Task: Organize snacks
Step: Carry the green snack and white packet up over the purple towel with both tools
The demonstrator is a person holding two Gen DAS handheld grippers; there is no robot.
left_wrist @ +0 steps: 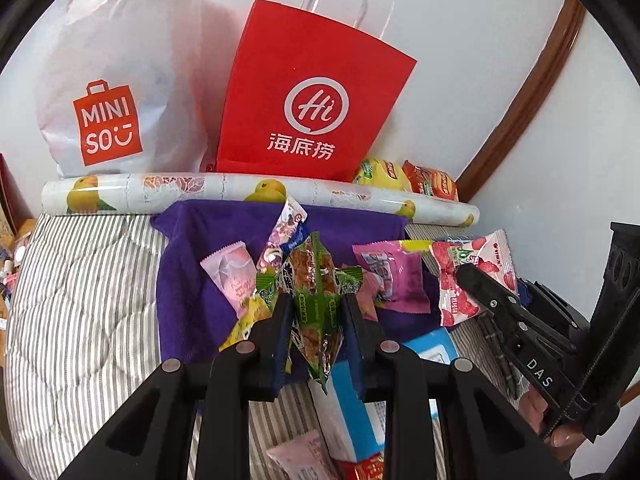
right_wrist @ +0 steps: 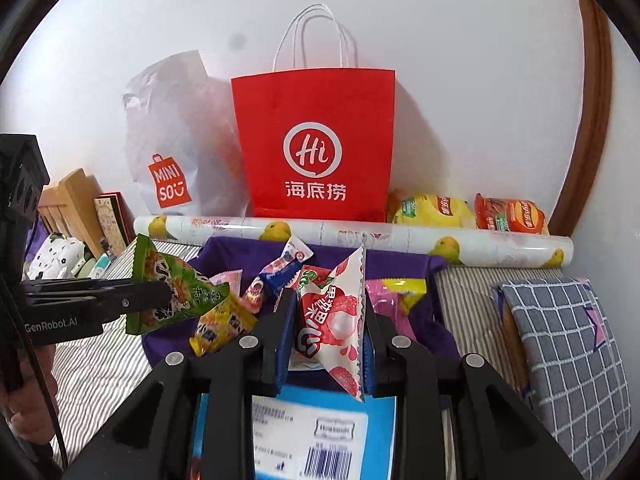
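My left tongs (left_wrist: 316, 312) grip the green snack packet (left_wrist: 314, 280), long axis upright; right tongs (right_wrist: 328, 320) clamp the lychee packet (right_wrist: 332, 312), tip up.

Bright even light, soft shadows, heavy fisheye edge distortion.

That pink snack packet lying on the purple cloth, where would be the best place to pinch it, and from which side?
Probably the crimped yellow top edge of the pink snack packet, approached from above. It lies flat on the purple cloth, so that thin sealed edge gives two fingers something to close on, while the puffy middle might slip.
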